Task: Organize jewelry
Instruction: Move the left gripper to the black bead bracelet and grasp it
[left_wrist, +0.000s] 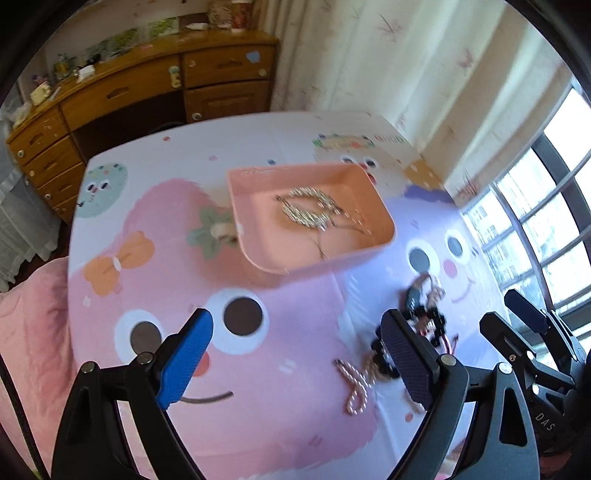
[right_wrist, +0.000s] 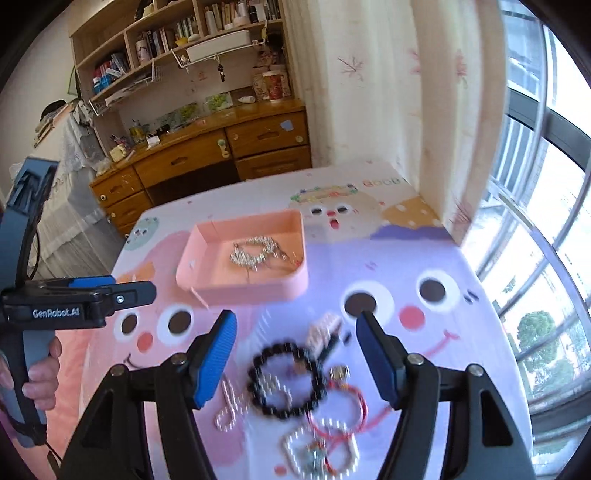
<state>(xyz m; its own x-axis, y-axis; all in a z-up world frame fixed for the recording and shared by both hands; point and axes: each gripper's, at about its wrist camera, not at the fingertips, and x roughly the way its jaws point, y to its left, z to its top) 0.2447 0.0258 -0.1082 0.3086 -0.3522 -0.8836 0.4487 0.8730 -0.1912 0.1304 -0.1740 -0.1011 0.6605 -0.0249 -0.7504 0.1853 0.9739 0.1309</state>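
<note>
A pink tray (left_wrist: 236, 192) stands mid-table and holds a silver chain piece (left_wrist: 310, 210); the right wrist view shows the same tray (right_wrist: 240, 288) and silver piece (right_wrist: 255, 251). My left gripper (left_wrist: 295, 354) hangs open over the cartoon cloth with nothing between its fingers. A pearl strand (left_wrist: 354, 384) lies by its right finger. My right gripper (right_wrist: 299, 350) is open above a loose pile: a black bead bracelet (right_wrist: 288, 380), a red cord (right_wrist: 343, 406), a pearl bracelet (right_wrist: 317, 450) and a pink piece (right_wrist: 325, 328). Its pads touch none of them.
A wooden desk with drawers (left_wrist: 155, 92) stands beyond the table's far edge. A curtain (right_wrist: 388, 92) and a window (right_wrist: 546, 221) close the right side. Pink bedding (left_wrist: 26, 332) lies left of the table. A hand (right_wrist: 40, 373) holds the left gripper's handle.
</note>
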